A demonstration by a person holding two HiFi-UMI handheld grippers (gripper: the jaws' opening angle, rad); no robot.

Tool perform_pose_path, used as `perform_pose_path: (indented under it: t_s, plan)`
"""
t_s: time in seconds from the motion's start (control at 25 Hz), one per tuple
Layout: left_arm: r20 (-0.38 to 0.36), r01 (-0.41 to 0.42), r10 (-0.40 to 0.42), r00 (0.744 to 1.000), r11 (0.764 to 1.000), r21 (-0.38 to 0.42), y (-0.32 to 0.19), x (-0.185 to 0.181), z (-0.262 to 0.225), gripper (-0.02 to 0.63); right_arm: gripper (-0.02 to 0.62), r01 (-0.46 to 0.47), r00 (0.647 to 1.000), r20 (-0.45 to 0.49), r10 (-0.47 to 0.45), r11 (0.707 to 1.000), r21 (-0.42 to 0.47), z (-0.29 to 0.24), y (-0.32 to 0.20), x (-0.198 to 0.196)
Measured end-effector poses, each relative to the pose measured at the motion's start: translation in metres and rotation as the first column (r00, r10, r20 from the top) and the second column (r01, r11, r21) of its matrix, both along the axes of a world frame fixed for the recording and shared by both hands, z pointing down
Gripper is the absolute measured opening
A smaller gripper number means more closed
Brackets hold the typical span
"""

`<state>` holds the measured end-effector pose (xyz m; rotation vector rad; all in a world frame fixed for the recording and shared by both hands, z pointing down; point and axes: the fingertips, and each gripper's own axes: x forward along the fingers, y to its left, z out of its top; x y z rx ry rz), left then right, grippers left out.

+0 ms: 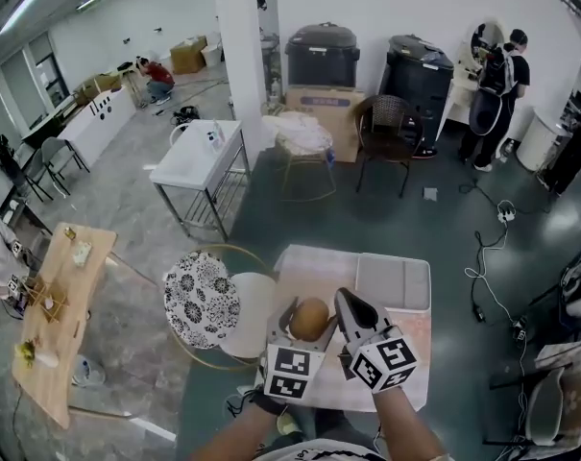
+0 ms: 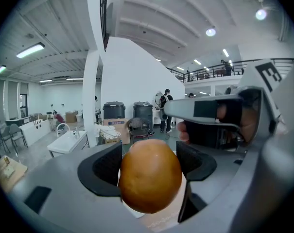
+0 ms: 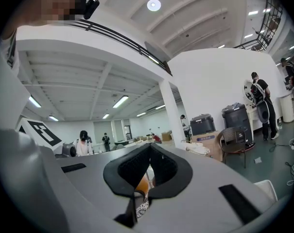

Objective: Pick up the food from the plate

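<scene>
A round orange-brown piece of food (image 1: 310, 317) is held up off the table, and my left gripper (image 1: 305, 327) is shut on it. In the left gripper view the food (image 2: 150, 174) fills the space between the two dark pads (image 2: 104, 168). My right gripper (image 1: 347, 302) hovers just to the right of the food, its jaws shut with nothing between them. That same gripper (image 2: 219, 118) shows at the upper right of the left gripper view. From the right gripper view, the right gripper (image 3: 149, 152) has its tips together, and a sliver of the orange food (image 3: 142, 182) shows below them. No plate is visible.
Below the grippers is a table with a pale pink cloth (image 1: 410, 334) and a grey tray (image 1: 394, 281) at its far right. A black-and-white patterned round seat (image 1: 202, 299) and a white round one (image 1: 252, 305) stand to the left. People work far off.
</scene>
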<state>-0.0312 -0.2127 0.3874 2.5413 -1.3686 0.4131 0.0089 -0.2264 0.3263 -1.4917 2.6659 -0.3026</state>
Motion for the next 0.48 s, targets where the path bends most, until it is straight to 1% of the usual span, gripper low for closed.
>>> perform_pose_path:
  t_s: [0.16, 0.48]
  plan:
    - [-0.014, -0.004, 0.004, 1.000, 1.000, 0.011, 0.001, -0.003, -0.014, 0.350, 0.014, 0.008, 1.000, -0.008, -0.008, 1.000, 0.004, -0.009, -0.001, -0.004]
    - [-0.015, 0.003, -0.003, 1.000, 0.999, 0.037, 0.001, -0.016, -0.026, 0.350, 0.014, 0.027, 0.999, -0.041, -0.026, 0.999, 0.028, -0.021, 0.000, -0.018]
